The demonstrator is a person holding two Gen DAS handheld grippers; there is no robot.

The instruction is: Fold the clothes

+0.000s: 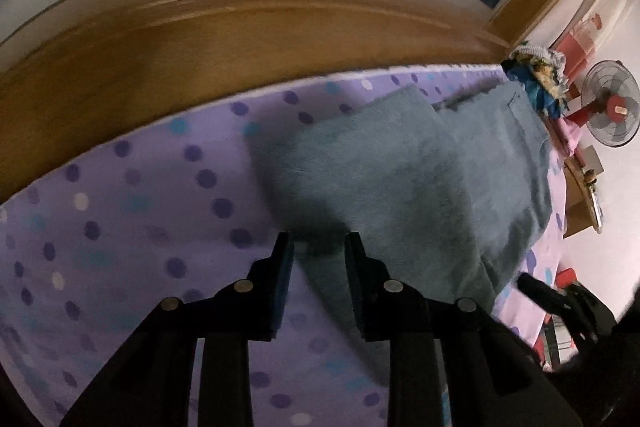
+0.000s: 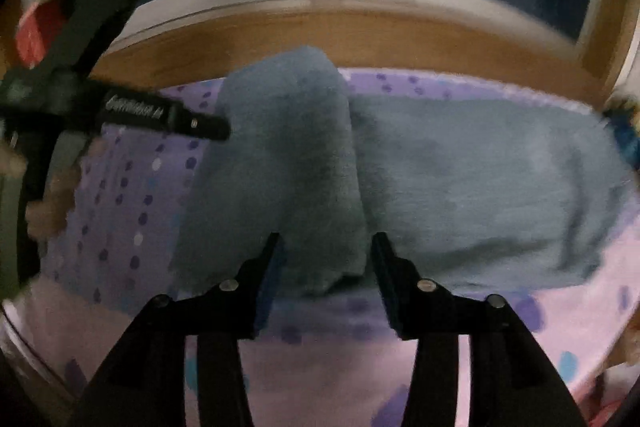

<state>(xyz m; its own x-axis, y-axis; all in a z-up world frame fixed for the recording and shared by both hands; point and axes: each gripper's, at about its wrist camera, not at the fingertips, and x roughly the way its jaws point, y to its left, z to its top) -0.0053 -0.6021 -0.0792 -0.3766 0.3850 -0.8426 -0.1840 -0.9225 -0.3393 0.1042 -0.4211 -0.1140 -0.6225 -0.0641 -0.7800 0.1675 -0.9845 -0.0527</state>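
Garment: grey-blue, lies on the bed; 1 end folded over into a thicker flap.
Left gripper: jaws part open, empty, just short of the garment's near corner.
Right gripper: jaws wide open, empty, astride the flap's near edge; contact unclear.
Blur: both views smeared; garment type not legible.
Cut off: garment's far end, beside a cloth pile.

White lettering on left gripper, too blurred to read.
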